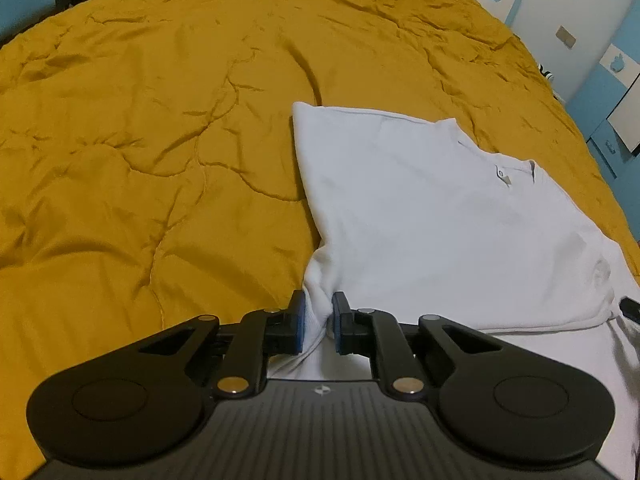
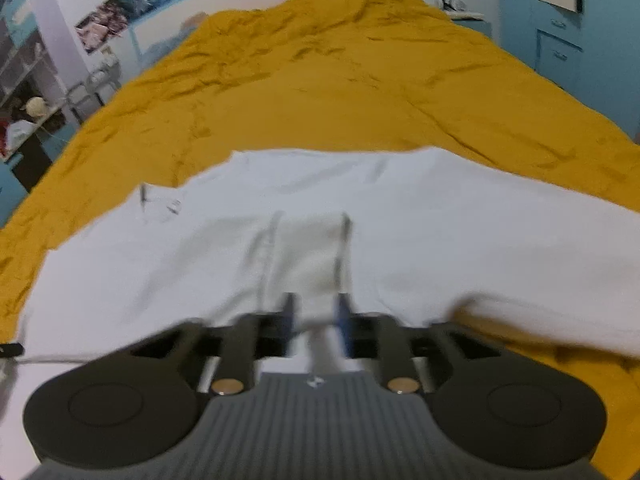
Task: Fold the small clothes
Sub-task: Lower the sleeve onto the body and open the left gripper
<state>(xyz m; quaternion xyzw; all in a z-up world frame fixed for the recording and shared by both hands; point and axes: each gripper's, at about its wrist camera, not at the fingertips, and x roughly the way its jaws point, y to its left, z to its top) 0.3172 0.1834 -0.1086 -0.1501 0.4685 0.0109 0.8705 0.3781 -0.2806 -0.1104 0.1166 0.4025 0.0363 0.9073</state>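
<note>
I see a white T-shirt [image 1: 440, 216] lying partly folded on the bed's mustard-yellow quilt [image 1: 140, 140], its collar and label facing up. My left gripper [image 1: 320, 320] has its jaws clamped on a bunched corner of the shirt at the near left edge; the cloth is pinched between the blue pads [image 1: 301, 322]. In the right wrist view the picture is blurred. My right gripper [image 2: 314, 320] sits over the near edge of the same shirt [image 2: 400, 216], with white cloth between its jaws, which stand somewhat apart. I cannot tell whether they press on the cloth. Blue cabinets [image 2: 560, 40] stand beyond the bed.
</note>
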